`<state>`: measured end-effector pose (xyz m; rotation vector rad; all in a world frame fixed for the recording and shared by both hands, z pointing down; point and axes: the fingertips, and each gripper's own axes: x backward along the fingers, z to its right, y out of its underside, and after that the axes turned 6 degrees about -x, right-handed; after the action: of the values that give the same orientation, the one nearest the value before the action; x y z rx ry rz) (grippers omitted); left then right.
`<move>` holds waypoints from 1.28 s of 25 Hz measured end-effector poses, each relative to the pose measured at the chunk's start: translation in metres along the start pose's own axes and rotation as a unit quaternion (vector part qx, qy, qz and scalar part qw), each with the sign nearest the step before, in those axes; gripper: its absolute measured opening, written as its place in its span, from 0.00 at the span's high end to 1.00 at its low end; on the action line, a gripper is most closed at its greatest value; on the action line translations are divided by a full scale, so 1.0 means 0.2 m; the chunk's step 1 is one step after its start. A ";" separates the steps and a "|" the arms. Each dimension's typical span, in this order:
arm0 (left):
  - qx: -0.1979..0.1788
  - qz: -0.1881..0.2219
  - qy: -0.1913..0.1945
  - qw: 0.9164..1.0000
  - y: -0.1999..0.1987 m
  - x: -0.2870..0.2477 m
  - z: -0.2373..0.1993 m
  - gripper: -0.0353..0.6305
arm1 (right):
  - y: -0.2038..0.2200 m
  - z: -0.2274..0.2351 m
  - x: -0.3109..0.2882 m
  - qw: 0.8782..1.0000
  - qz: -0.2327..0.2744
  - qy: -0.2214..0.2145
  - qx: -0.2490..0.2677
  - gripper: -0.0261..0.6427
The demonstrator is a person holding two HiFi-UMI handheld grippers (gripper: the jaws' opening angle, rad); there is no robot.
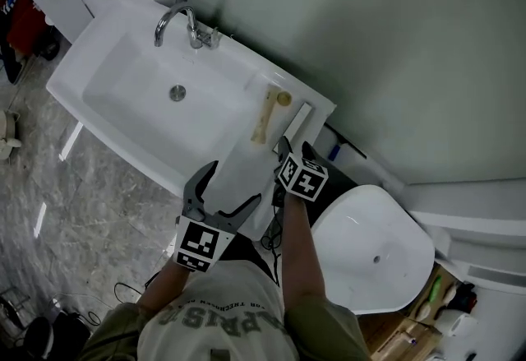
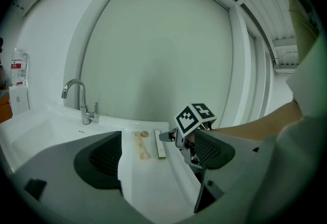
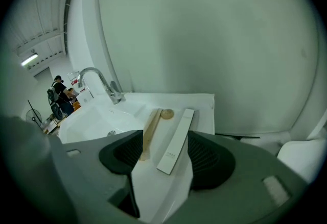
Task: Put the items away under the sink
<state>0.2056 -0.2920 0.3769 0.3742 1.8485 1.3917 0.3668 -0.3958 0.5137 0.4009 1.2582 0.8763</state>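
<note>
A bathroom is being shown. In the head view, a white sink [image 1: 123,76] with a chrome faucet [image 1: 174,20] is being seen at ten o'clock. A white toilet [image 1: 374,248] with its lid down is being seen at four o'clock. A plain pale wall [image 1: 370,39] is being seen at one o'clock, and a marbled floor [image 1: 90,182] at eight o'clock.

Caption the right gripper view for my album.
Open right tongs facing a slim white box and pale wooden stick on a white sink.

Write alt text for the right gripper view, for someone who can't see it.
The right gripper, jaws open, frames a long white box lying on the sink counter, beside a wooden stick and small round disc. The faucet stands farther left.
</note>
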 end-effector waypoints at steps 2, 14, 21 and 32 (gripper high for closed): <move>0.003 -0.006 -0.005 1.000 0.00 -0.04 -0.01 0.31 | 0.03 0.03 -0.09 1.000 -0.026 0.010 -0.006 0.57; 0.023 -0.030 -0.032 0.999 0.03 -0.16 -0.09 0.31 | 0.17 0.16 -0.39 0.987 -0.142 0.064 -0.025 0.57; 0.028 -0.033 -0.044 0.998 0.03 -0.17 -0.15 0.31 | 0.20 0.18 -0.42 0.979 -0.173 0.105 -0.011 0.58; 0.039 -0.033 -0.055 0.997 0.05 -0.12 -0.19 0.31 | 0.18 0.25 -0.39 0.977 -0.162 0.139 -0.025 0.74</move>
<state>0.1909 -0.3294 0.3996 0.4177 1.8113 1.2329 0.3979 -0.4231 0.6048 0.0267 1.5057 0.6966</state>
